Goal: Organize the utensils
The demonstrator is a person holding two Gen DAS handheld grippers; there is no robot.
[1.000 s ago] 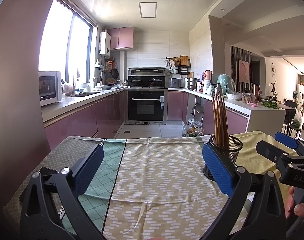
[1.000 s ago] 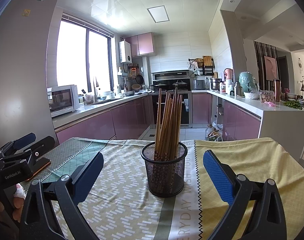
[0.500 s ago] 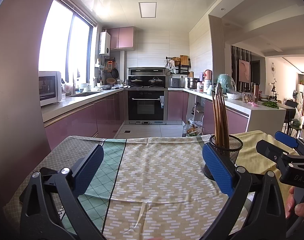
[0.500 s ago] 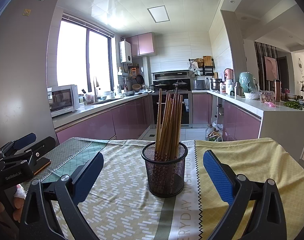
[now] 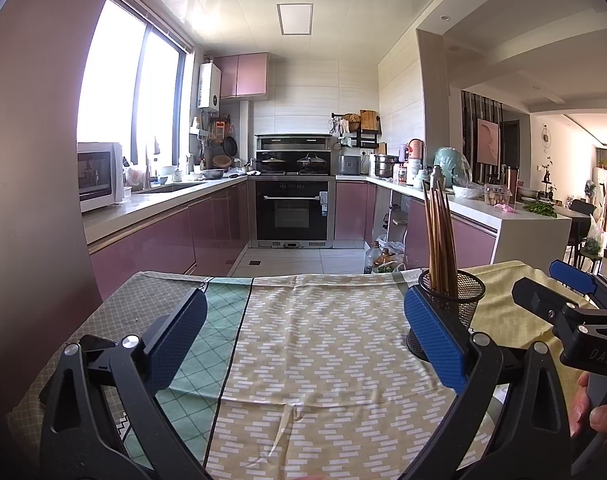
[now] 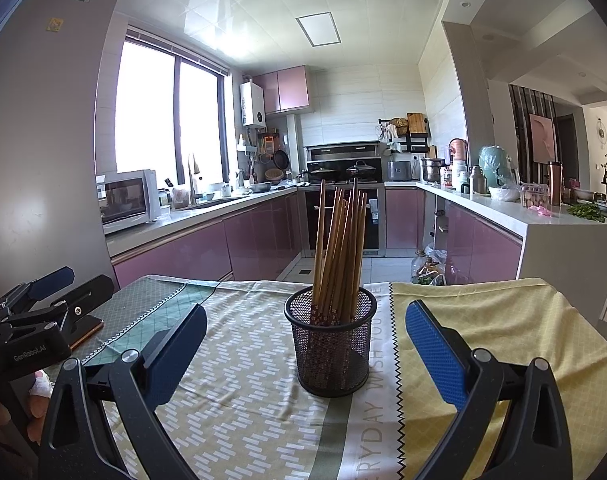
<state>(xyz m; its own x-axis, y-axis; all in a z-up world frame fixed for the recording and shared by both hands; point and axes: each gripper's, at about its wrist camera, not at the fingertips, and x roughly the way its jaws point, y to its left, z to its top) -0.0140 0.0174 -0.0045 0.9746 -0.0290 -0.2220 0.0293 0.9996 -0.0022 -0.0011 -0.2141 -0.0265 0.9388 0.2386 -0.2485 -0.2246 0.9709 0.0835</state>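
Right wrist view: right gripper (image 6: 305, 342) was spread wide, nothing between its blue pads (image 6: 433, 354), hovering just above the tablecloth (image 6: 239, 400). Black mesh cup (image 6: 330, 344) stood upright on the cloth, roughly centred between the two fingers but a bit ahead of them, not touching either. Wooden chopsticks (image 6: 339, 248) were bunched in the cup, handles up, leaning slightly and fanned at the top; one on the left stood apart from the rest. Cup sat on the patterned beige section of the cloth, right beside the zigzag seam with the yellow panel.

Left gripper (image 6: 43, 304) showed at the left edge of that view, well apart from the cup, with a hand (image 6: 7, 404) partly visible under it. A phone-like flat object (image 6: 87, 330) lay on the cloth beneath its fingers; couldn't tell more.

Left wrist view: left gripper (image 5: 303, 334) was also fully released, empty, over the beige and green sections of the tablecloth (image 5: 315, 344). Mesh cup (image 5: 457, 304) was partly hidden behind its right finger pad (image 5: 433, 344), chopsticks (image 5: 439, 236) sticking up above it. Right gripper (image 5: 559, 292) was at the right edge, beyond the cup, held by a hand (image 5: 595, 404).

Background was a kitchen with pink cabinets (image 6: 191, 252) and an oven (image 5: 291, 210).
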